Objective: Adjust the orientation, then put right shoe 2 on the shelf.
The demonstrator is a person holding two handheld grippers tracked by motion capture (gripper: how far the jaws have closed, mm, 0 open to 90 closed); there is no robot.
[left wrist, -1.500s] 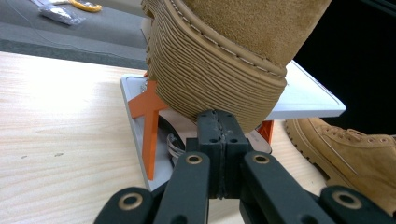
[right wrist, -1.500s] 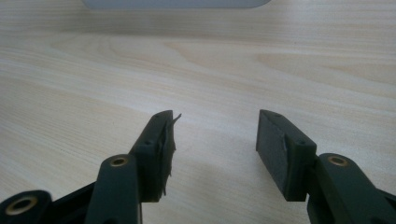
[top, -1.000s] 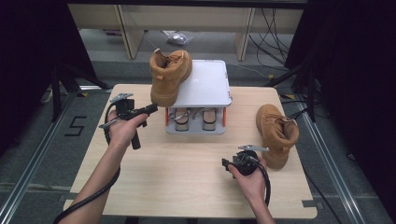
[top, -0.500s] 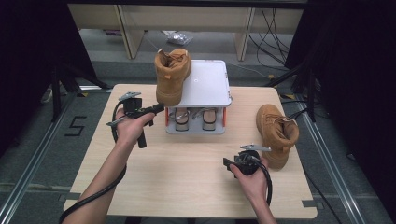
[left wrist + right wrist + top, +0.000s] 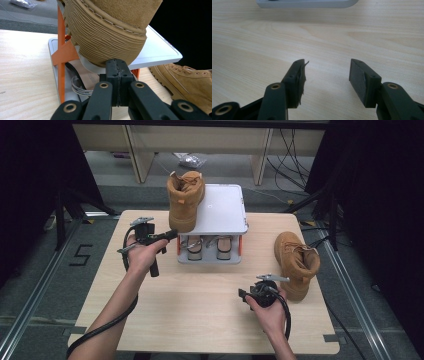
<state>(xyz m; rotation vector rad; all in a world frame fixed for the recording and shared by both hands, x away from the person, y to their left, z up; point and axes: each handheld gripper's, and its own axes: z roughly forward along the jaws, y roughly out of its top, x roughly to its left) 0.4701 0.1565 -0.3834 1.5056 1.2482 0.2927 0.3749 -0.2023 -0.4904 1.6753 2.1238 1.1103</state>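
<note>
High view has the boot (image 5: 185, 200) now standing up on the white rack (image 5: 227, 212), nudged further on than a second ago by the left gripper (image 5: 171, 234), jaws pressed shut and empty at its sole. Right gripper (image 5: 243, 295) idles wide open over the desk (image 5: 200, 290), so the second boot (image 5: 296, 262) looks next.

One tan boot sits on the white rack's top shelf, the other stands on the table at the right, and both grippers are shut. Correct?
Not quite. The right gripper is open: the right gripper view shows its jaws apart over bare table. The left gripper is shut, at the sole of the boot on the rack. The other boot stands on the table.
</note>
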